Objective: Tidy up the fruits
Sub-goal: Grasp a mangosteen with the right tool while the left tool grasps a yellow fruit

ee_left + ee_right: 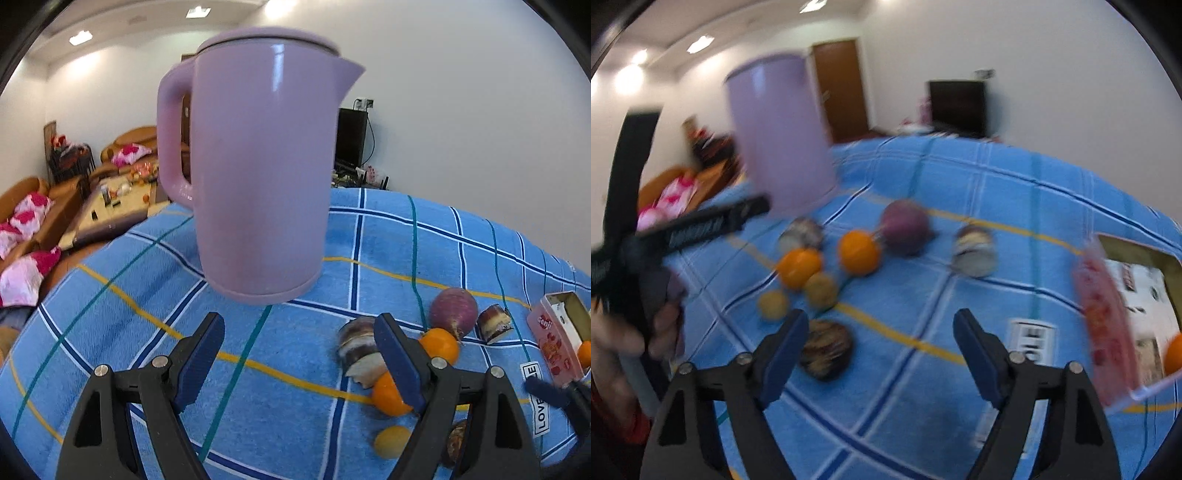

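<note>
Left wrist view: we see our left gripper with its jaws wide and nothing between them, pointing at a lilac kettle that stands upright on the table, which is covered by a blue checked cloth. To the right of the jaws lie the fruits: two oranges, a small yellow fruit, a purple round fruit, and cut pieces with dark skin and pale flesh. A pink tin box sits open at the far right, with one orange partly showing inside it.

From the right wrist view, which is blurred, we see our right gripper with its jaws also apart and empty, above bare cloth. The fruits lie beyond them, well apart from the pads; a dark striped fruit lies just beside the left-hand pad. The pink box stands to the right, holding one orange. Our left hand grips its tool at the left edge.
</note>
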The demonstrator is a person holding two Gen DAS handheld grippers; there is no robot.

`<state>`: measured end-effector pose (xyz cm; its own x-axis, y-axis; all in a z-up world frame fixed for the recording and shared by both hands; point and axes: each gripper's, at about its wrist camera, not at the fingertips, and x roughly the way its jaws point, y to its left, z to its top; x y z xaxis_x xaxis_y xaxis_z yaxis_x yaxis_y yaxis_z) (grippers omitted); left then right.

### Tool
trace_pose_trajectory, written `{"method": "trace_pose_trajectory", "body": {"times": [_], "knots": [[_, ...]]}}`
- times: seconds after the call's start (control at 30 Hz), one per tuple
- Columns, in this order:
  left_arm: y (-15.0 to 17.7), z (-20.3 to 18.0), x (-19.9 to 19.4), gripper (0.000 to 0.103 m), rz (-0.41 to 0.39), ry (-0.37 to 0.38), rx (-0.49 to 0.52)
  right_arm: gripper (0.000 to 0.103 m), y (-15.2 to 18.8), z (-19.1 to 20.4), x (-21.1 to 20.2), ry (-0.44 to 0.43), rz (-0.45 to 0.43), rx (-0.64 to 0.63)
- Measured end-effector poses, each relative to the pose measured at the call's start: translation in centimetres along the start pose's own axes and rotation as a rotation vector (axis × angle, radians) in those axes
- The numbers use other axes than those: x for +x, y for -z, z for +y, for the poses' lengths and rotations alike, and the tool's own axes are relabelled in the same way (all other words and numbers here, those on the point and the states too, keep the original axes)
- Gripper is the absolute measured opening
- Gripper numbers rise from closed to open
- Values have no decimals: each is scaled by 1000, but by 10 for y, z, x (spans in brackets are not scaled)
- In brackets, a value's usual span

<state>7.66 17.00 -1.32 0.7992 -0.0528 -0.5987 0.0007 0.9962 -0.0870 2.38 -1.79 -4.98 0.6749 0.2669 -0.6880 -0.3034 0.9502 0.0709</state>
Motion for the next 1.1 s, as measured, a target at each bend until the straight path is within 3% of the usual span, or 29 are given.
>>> {"method": "trace_pose_trajectory", "body": {"times": [0.17, 0.3, 0.43, 0.53, 0.67, 0.77, 0.93, 1.0, 1.1], "knots": [[3, -2, 2, 84, 33, 44, 10, 70, 1, 28, 22, -57, 104, -103], [7, -14, 2, 84, 34, 42, 71, 49, 5, 41, 31, -17, 156, -162], [9, -18, 4, 84, 46, 61, 85, 48, 6, 32, 28, -26, 158, -124], [9, -15, 2, 84, 62, 114, 64, 48, 5, 14, 20, -17, 137, -53], [16, -15, -8, 84, 109, 242, 52, 48, 7, -26, -4, -28, 30, 101], [32, -28, -16, 84, 140, 225, 160, 48, 4, -43, -16, 27, -24, 126], [49, -48, -13, 83, 171, 187, 280, 48, 4, -53, -25, -11, -31, 197], [49, -52, -9, 66, 193, 174, 302, 48, 3, -54, -27, -11, -34, 191], [50, -54, 2, 54, 248, 156, 303, 48, 2, -51, -23, -9, -40, 171]]}}
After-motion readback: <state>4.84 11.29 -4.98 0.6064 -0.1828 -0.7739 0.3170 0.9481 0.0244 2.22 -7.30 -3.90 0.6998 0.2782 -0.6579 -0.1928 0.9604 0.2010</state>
